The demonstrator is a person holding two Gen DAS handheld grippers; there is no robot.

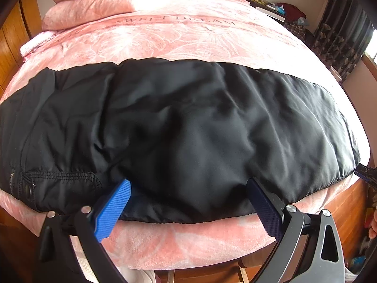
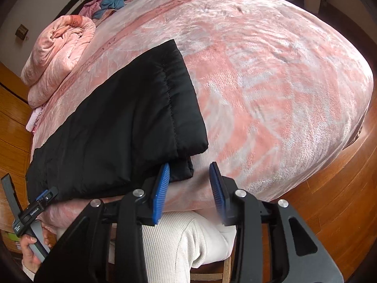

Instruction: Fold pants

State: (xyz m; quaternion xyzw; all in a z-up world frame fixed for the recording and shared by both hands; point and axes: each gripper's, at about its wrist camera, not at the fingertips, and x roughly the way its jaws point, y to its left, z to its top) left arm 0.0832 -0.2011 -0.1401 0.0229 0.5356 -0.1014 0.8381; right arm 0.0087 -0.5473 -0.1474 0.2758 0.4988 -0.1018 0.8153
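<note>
black padded pants (image 1: 179,122) lying flat, folded lengthwise, across near edge of pink bed

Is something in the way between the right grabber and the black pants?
Nothing visible is. The right gripper is open just off the bed's near edge, and the corner of the black pants lies right beside its left finger, with only bare pink blanket between the two fingers.

The left claw (image 1: 188,194) pointed steeply down with its jaws spread wide. The right claw (image 2: 190,179) also tilted down, jaws parted and gripping nothing. A hand (image 2: 31,251) clutched the left claw's handle; a white-clad leg (image 2: 179,243) showed below.
</note>
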